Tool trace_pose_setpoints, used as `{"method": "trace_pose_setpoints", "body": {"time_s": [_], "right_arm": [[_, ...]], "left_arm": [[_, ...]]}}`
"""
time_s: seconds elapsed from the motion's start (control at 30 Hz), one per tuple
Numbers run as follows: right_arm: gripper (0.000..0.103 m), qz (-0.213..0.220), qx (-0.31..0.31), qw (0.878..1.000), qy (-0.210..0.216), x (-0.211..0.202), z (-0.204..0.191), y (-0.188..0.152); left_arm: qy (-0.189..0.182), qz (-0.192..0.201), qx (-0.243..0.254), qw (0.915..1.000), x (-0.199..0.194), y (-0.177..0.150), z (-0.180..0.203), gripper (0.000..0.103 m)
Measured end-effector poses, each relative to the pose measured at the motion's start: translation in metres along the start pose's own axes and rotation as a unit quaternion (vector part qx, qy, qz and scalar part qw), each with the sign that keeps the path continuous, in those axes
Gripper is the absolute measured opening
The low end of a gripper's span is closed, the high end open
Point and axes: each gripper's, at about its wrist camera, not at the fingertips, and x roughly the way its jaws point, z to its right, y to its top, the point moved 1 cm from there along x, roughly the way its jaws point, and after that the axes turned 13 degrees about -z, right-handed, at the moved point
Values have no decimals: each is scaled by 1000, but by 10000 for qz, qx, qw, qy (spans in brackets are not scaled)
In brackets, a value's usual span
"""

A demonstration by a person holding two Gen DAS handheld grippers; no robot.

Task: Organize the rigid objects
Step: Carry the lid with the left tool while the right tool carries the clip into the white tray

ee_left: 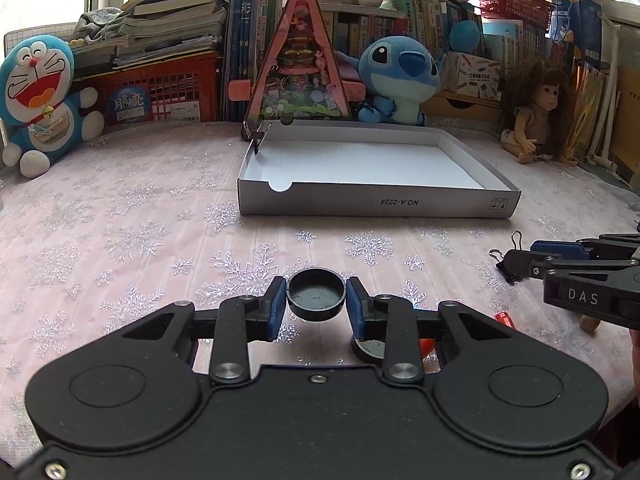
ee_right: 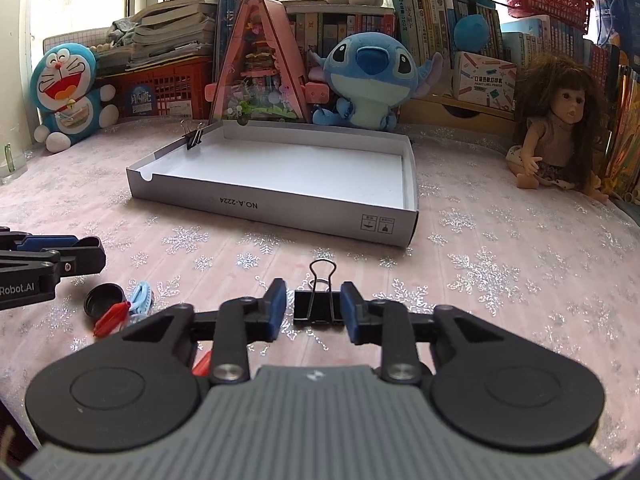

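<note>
So right up close, the left gripper (ee_left: 316, 304) has its 2 blue pads (ee_left: 275, 308) pinched onto a little round black cap (ee_left: 316, 294), open side up, and it looks lifted just off the pink snowflake tablecloth (ee_left: 120, 240). Tucked under that gripper's right arm you can see part of another black cap (ee_left: 370, 350) and a bit of something red (ee_left: 505, 317), hard to tell what from that side. From the right wrist view the same little pile shows up better: a black cap (ee_right: 103, 300), a red clip thing (ee_right: 112, 318) and a light blue hair clip (ee_right: 140, 299), all bunched together and touching. The right gripper (ee_right: 316, 308) sits around a black binder clip (ee_right: 318, 306) that's lying on the cloth with its wire handle pointing away; the right pad looks to be against the clip's side but there's a sliver of gap on the left pad (ee_right: 276, 304), so it's bracketing it rather than squeezing it. Further out in the middle of the table is a shallow white box lid (ee_left: 376, 200) with NO.A-2224 printed upside down on its near wall, and 1 binder clip (ee_right: 195, 136) is already clamped on its far left rim. Behind that there's a pink triangle toy house (ee_left: 298, 60), a blue cat plush (ee_left: 38, 96) on the left, a blue alien plush (ee_left: 396, 76) in the middle, a doll (ee_left: 536, 116) off right, then red crates and stacks of books
</note>
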Motion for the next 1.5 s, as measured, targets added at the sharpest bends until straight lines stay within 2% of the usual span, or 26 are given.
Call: {"method": "trace_pose_setpoints", "body": {"time_s": [0.03, 0.2, 0.23, 0.27, 0.3, 0.53, 0.67, 0.83, 0.93, 1.03, 1.17, 1.3, 1.5], "right_arm": [[59, -1, -2, 10000, -21, 1, 0, 0], [59, -78, -38, 9999, -128, 9, -2, 3], [55, -108, -38, 9999, -128, 10, -2, 4], [43, -147, -42, 9998, -116, 11, -2, 4], [36, -200, -16, 9997, -118, 11, -3, 5], [36, -103, 280, 9995, 135, -2, 6, 19], [36, -40, 604, 9976, 325, -9, 19, 41], [36, -67, 928, 9945, 472, -7, 33, 79], [36, -194, 1108, 9917, 626, 5, 43, 104], [36, -407, 1257, 9886, 723, 22, 50, 127], [36, -692, 1428, 9832, 906, 49, 58, 148], [36, -755, 1550, 9821, 756, 72, 60, 157], [36, -787, 1763, 9771, 898, 104, 60, 156]], "left_arm": [[-10, -2, -4, 10000, 0, 1, 0, 30], [-30, -41, -38, 10000, 1, 3, 1, 30], [-36, -44, -55, 10000, 1, 4, 0, 30], [-60, -42, -80, 9999, 1, 6, -1, 30], [-88, -42, -103, 9999, 1, 8, -2, 30], [-250, 70, -202, 9995, -1, 33, -7, 30], [-343, 168, -238, 9990, -1, 59, -8, 30], [-553, 103, -334, 9979, 9, 100, -12, 30], [-581, 0, -352, 9977, 20, 127, -11, 30], [-767, -178, -477, 9958, 38, 153, -12, 30], [-802, -420, -578, 9942, 74, 180, -10, 30], [-703, -579, -708, 9933, 108, 188, -6, 30], [-534, -723, -702, 9935, 143, 186, 2, 30]]}}
